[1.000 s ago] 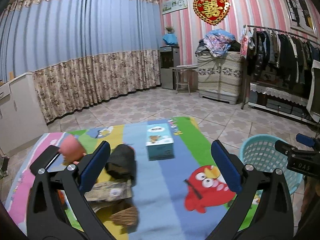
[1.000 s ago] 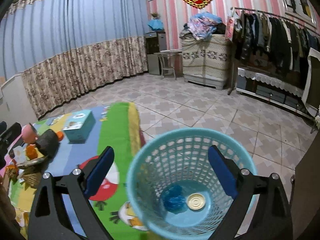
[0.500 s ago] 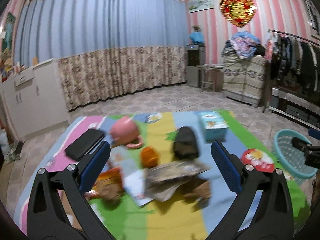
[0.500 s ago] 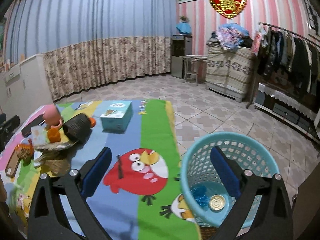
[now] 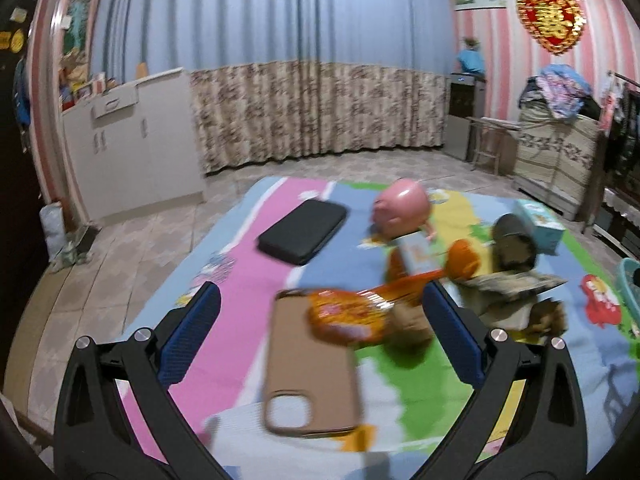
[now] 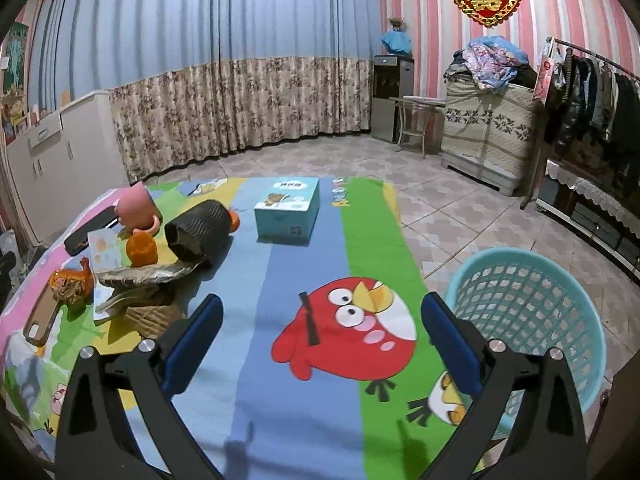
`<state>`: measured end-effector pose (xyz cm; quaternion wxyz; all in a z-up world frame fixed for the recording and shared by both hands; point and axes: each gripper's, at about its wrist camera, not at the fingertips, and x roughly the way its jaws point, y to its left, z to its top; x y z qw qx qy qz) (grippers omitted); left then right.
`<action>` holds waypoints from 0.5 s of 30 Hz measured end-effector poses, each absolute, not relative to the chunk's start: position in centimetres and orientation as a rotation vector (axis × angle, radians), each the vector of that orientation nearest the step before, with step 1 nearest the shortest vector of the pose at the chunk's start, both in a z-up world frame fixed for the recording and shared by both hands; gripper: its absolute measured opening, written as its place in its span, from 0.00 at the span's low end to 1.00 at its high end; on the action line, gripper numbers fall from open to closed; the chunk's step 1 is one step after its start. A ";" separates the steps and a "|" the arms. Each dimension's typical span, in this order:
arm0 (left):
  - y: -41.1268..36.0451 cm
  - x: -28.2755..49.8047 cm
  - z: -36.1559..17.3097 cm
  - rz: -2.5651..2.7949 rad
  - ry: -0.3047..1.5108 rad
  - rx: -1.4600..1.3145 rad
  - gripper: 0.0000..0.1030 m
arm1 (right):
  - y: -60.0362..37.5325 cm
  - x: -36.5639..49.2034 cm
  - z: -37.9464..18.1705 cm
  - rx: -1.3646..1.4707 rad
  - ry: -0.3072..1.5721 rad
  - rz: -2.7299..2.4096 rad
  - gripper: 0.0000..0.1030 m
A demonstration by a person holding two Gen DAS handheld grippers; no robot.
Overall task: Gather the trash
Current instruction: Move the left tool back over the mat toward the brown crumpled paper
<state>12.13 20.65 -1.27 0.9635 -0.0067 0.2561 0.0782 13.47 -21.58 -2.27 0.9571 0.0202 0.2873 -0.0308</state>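
my left gripper point(image 5: 320, 320) hangs with fingers apart over the orange wrapper point(image 5: 348, 316) on the mat point(image 5: 240, 264). right gripper point(image 6: 320, 328) is spread wide too, holding nothing, basket point(image 6: 528, 320) just beside it.

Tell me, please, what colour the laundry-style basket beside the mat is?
Light blue, or turquoise, basket; it shows best in the right wrist view.

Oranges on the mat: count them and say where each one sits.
2. One orange sits in front of the pink mug; a second peeks out behind the black tube. Others may be hidden in the clutter.
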 end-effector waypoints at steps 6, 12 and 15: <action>23.0 12.9 -2.9 0.159 0.568 -0.042 0.95 | -19.6 14.6 -3.3 0.063 0.626 -0.041 0.94; 20.9 14.6 -4.3 0.072 0.620 -0.054 0.95 | -16.7 15.0 -4.6 0.030 0.663 -0.011 0.94; 18.8 15.5 -4.9 0.001 0.652 -0.028 0.95 | -15.3 15.3 -5.3 -0.007 0.684 -0.006 0.94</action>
